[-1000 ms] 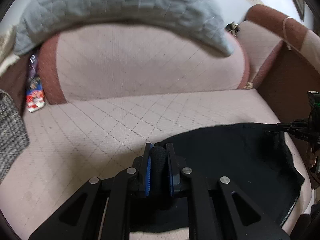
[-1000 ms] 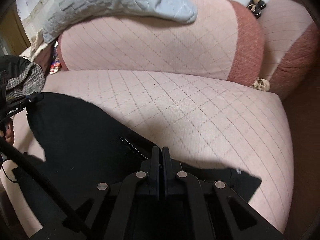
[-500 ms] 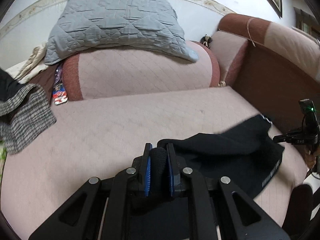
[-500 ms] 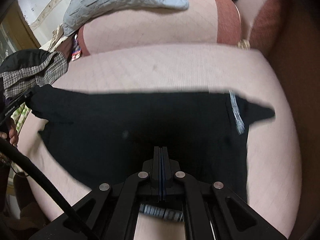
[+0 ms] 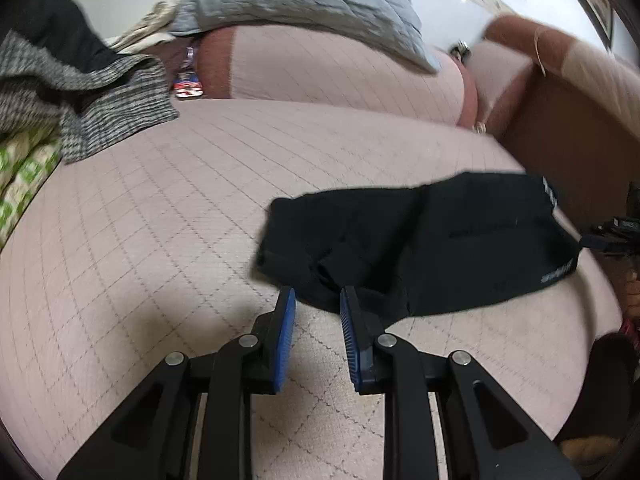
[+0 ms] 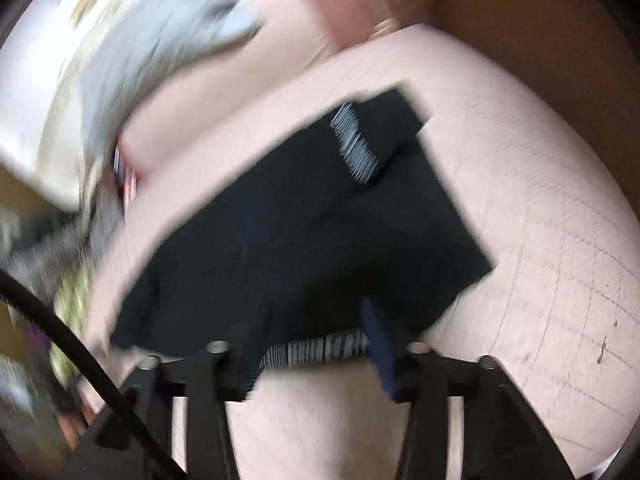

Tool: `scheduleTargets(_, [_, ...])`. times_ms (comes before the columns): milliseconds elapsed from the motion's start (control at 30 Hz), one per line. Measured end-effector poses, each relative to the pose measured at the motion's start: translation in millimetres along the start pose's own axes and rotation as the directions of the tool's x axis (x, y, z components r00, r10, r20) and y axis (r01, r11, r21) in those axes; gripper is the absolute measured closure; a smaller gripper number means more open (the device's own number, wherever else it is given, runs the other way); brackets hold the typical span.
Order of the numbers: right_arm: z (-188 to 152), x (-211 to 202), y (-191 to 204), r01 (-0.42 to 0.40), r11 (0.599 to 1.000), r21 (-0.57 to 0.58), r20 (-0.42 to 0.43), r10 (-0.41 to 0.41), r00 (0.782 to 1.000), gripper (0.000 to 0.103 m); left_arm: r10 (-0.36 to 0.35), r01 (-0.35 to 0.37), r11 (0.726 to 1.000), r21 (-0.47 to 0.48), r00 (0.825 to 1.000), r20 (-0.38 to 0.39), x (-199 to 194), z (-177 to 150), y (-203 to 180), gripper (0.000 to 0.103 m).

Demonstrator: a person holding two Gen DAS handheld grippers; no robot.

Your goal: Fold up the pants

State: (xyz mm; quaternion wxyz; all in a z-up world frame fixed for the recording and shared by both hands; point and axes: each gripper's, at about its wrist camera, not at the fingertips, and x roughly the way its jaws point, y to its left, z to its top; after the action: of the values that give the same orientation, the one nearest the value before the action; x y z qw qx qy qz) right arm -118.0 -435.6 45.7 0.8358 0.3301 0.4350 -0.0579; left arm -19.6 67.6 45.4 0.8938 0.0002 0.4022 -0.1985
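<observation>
The black pants (image 5: 432, 244) lie folded in a flat bundle on the pink quilted sofa seat (image 5: 168, 216). My left gripper (image 5: 316, 300) is open, its blue pads just at the near edge of the pants, holding nothing. In the blurred right wrist view the pants (image 6: 304, 232) lie flat with a white striped label showing. My right gripper (image 6: 312, 320) is open, its jaws spread over the near hem of the pants.
A grey quilted blanket (image 5: 304, 4) lies on the sofa back. A checked grey garment (image 5: 80, 92) and a green patterned cloth (image 5: 20, 176) lie at the left. The brown armrest (image 5: 568, 136) bounds the seat at the right.
Both grippers have opened and let go of the pants. The pants now lie on the seat. Both grippers have pulled back a little; the right view is swinging.
</observation>
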Motion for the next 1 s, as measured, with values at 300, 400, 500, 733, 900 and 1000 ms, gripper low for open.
scheduleTargets(300, [58.3,41.6,-0.7,-0.042,0.985,0.168,0.08,0.028,0.996,0.044,-0.029,0.029,0.999,0.014,1.0,-0.008,14.5,9.1,-18.6,0.061])
scheduleTargets(400, [70.6,60.5,8.3,0.017,0.987,0.161,0.065,-0.028,0.998,0.042,-0.013,0.015,0.996,0.089,1.0,-0.024,32.5,12.7,-36.4,0.053])
scheduleTargets(500, [80.6,70.9,9.8,0.05,0.988,0.147,0.062,-0.06,0.996,0.047,-0.018,0.023,0.991,0.13,0.999,-0.04,48.1,17.2,-49.2,0.053])
scheduleTargets(733, [89.5,73.4,14.6,0.018,0.993,0.113,0.04,-0.022,0.999,0.102,-0.007,0.038,0.971,0.236,0.991,-0.133,72.2,24.2,-76.2,0.096])
scheduleTargets(900, [97.0,44.4,30.0,-0.034,0.995,0.092,0.086,0.026,0.996,0.102,0.066,-0.045,0.957,0.286,0.996,-0.064,66.3,58.2,-71.1,0.096])
scheduleTargets(1000, [109.9,19.3,39.0,-0.079,0.991,0.106,0.14,0.064,0.988,0.102,0.105,-0.106,0.939,0.328,0.994,0.019,58.2,98.8,-70.1,0.096])
